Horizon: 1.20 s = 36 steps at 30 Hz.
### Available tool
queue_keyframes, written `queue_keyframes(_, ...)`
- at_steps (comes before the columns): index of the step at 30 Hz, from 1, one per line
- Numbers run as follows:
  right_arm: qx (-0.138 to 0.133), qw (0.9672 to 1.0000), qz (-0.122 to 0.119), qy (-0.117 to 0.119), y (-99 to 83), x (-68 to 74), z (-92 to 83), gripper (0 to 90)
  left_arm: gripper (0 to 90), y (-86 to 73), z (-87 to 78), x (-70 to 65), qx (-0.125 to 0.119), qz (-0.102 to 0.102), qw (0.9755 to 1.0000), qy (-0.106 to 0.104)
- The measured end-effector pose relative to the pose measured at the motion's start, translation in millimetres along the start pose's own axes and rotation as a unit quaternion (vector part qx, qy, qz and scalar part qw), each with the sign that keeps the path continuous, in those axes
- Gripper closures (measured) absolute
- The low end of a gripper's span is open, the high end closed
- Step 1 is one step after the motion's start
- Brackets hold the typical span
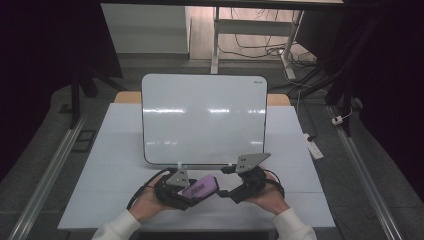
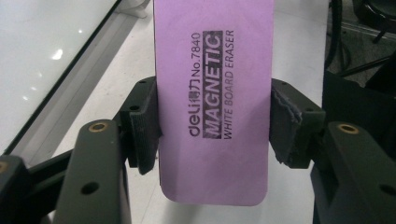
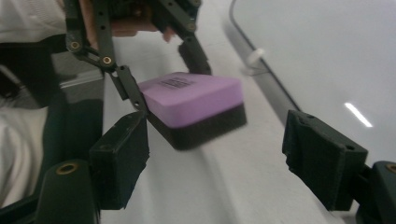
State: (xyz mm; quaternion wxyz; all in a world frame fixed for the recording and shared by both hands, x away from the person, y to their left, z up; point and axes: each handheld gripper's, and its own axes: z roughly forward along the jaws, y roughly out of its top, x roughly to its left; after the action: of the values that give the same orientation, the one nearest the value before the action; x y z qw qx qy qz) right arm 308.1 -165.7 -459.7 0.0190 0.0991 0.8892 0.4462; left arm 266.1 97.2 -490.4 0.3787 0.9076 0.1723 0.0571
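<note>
The purple whiteboard eraser [image 2: 214, 100], printed side up with its dark felt underneath, is clamped across its width between the two fingers [image 2: 144, 126] of the left gripper [image 1: 186, 189], held clear of the white counter [image 1: 110, 165] just in front of the whiteboard [image 1: 204, 119]. The pads press both long edges, so the pick-up looks done. The right gripper [image 3: 233, 158] faces the eraser's free end with its fingers spread wide and nothing between them; the eraser sits just beyond their tips, apart from both pads. I judge a hand-over between the grippers is in progress. The board's surface looks clean, so any wiping still lies ahead
</note>
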Motion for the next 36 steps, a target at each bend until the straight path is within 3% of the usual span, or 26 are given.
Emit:
queue_keyframes(12, 0.032, 0.9976, -0.007, 0.061, 2.8, -0.8, 15.3, 30.4, 41.1, 3.3, 2.1, -5.1, -0.002, 0.030, 0.9992, -0.028)
queue_keyframes(14, 0.034, 0.9960, -0.005, 0.082, 2.4, -0.3, 17.0, 35.7, 41.1, 3.8, 2.8, -5.5, -0.001, 0.034, 0.9989, -0.032)
queue_keyframes(18, 0.033, 0.9962, -0.010, 0.080, 2.4, 1.5, 16.7, 37.4, 41.0, 3.8, 2.9, -4.8, -0.002, 0.034, 0.9988, -0.036)
queue_keyframes(20, 0.016, 0.9970, -0.003, 0.075, 1.3, 2.3, 14.5, 38.4, 40.5, 3.8, 1.5, -4.0, -0.008, 0.032, 0.9988, -0.035)
queue_keyframes(23, 0.008, 0.9976, 0.004, 0.069, 0.4, 2.3, 12.4, 38.8, 39.3, 3.6, -1.9, -4.6, -0.021, 0.026, 0.9993, -0.015)
queue_keyframes(26, -0.005, 0.9990, 0.020, 0.039, -2.1, 0.9, 6.6, 39.1, 33.1, 2.9, -6.9, -5.7, -0.036, 0.018, 0.9991, 0.014)
queue_keyframes(27, -0.005, 0.9990, 0.020, 0.039, -2.1, 0.9, 6.6, 39.1, 33.1, 2.6, -9.6, -6.3, -0.043, 0.017, 0.9987, 0.024)
queue_keyframes(30, -0.013, 0.9985, 0.052, 0.011, -6.4, -3.2, 2.9, 39.3, 30.6, 2.4, -17.3, -10.2, -0.064, 0.017, 0.9962, 0.057)
queue_keyframes(35, -0.025, 0.9965, 0.080, -0.002, -7.6, -5.6, 1.4, 39.3, 30.4, 3.6, -23.1, -18.0, -0.075, 0.021, 0.9915, 0.104)
queue_keyframes(36, -0.033, 0.9949, 0.095, -0.005, -6.8, -5.1, 1.2, 39.3, 30.5, 3.8, -23.2, -19.7, -0.075, 0.024, 0.9906, 0.112)
